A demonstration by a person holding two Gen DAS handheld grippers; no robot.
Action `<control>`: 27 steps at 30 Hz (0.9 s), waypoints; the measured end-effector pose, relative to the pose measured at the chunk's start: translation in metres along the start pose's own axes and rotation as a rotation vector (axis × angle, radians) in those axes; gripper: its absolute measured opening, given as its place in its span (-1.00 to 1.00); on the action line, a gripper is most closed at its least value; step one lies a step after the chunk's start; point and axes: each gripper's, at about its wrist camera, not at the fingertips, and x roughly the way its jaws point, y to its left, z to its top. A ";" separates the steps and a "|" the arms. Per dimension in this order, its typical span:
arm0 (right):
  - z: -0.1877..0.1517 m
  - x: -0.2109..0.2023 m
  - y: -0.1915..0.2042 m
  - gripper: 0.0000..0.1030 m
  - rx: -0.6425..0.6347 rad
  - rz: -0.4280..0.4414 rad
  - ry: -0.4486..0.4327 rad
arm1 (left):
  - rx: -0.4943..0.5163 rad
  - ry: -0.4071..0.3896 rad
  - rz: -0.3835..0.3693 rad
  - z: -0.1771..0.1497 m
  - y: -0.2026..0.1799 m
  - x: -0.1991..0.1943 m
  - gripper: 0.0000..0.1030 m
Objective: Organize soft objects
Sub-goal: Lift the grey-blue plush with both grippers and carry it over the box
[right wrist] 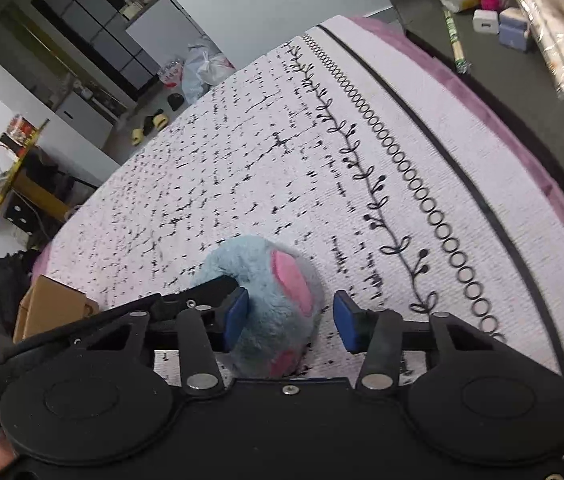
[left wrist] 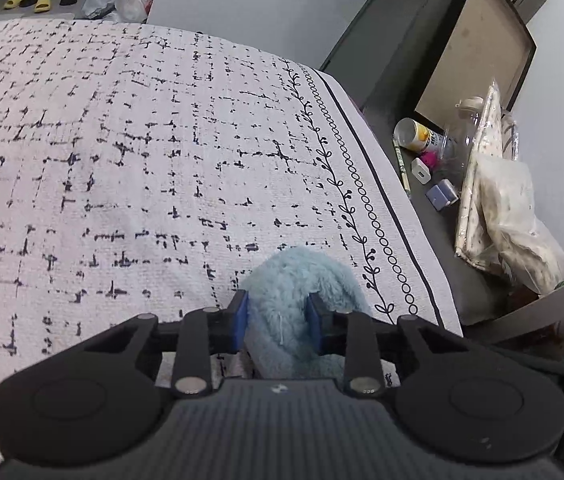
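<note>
While both grippers bear down on the bed, the step in hand reads as the pick-up of the fluffy pale-blue plush toy with pink patches (right wrist: 266,304), which lies on the white woven bedspread with black dash grid and vine-and-ring border (left wrist: 130,152).

Left gripper (left wrist: 276,322): blue pads sit against either flank of a blue plush limb or ear, fur bulging past them at 12 o'clock. Pads press the pile on both sides; judged as clamped on the toy. No gap seen btwn pad and fur.

Right gripper (right wrist: 290,322): jaws part-open around the toy's rounded body. Pad at 9 o'clock touches or nearly touches the fur; pad at 3 o'clock stands clear, bedspread visible btwn it and the toy. Not gripping yet.

Toy location: near bedspread's border edge, patterned trim running past it at 2 to 3 o'clock in both views. Dark grey ledge (left wrist: 421,216) beyond the trim holds a tin w/ yellow label (left wrist: 417,134), white charger block (left wrist: 421,171) and clear-wrapped bedding packs (left wrist: 509,208); not involved.

Assessment: grasp phase, half done. Left has purchase on a thin, floppy part only; right is not seated.

Next move calls for: right jaws to come together until both pads bite the body, centred, since the toy sits off toward the 9 o'clock pad. Then lift w/ both hands together. Risks: soft pile compresses and may slip; pads may snag bedspread weave if too low.
</note>
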 end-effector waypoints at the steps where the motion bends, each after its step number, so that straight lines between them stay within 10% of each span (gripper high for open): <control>1: -0.002 0.002 0.000 -0.25 0.004 0.005 0.001 | -0.004 0.001 0.000 -0.001 0.001 -0.001 -0.47; 7: -0.012 -0.002 0.011 -0.52 -0.002 0.047 -0.014 | -0.019 -0.006 -0.002 -0.008 0.006 -0.017 -0.53; 27: -0.029 -0.049 0.094 -0.54 -0.141 0.204 -0.076 | -0.035 -0.183 0.035 -0.010 0.030 -0.141 -0.54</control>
